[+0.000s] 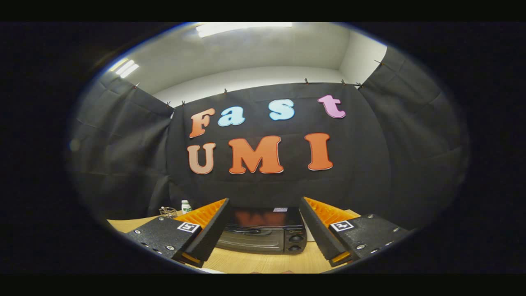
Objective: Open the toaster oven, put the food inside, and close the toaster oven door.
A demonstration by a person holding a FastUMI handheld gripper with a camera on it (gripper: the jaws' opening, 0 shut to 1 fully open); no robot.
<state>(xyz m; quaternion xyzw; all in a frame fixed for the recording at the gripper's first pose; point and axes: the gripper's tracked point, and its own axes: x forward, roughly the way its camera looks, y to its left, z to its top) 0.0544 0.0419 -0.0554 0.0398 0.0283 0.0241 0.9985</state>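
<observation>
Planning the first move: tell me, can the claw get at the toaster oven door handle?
Probably yes: the open claw faces the closed toaster oven, its door handle just ahead between the fingers, with bare table between.

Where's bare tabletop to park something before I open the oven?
Bare light wooden tabletop lies before the closed black toaster oven, between the open claw fingers. Crowded beyond the left finger: a small white green-capped bottle and wire object.
</observation>
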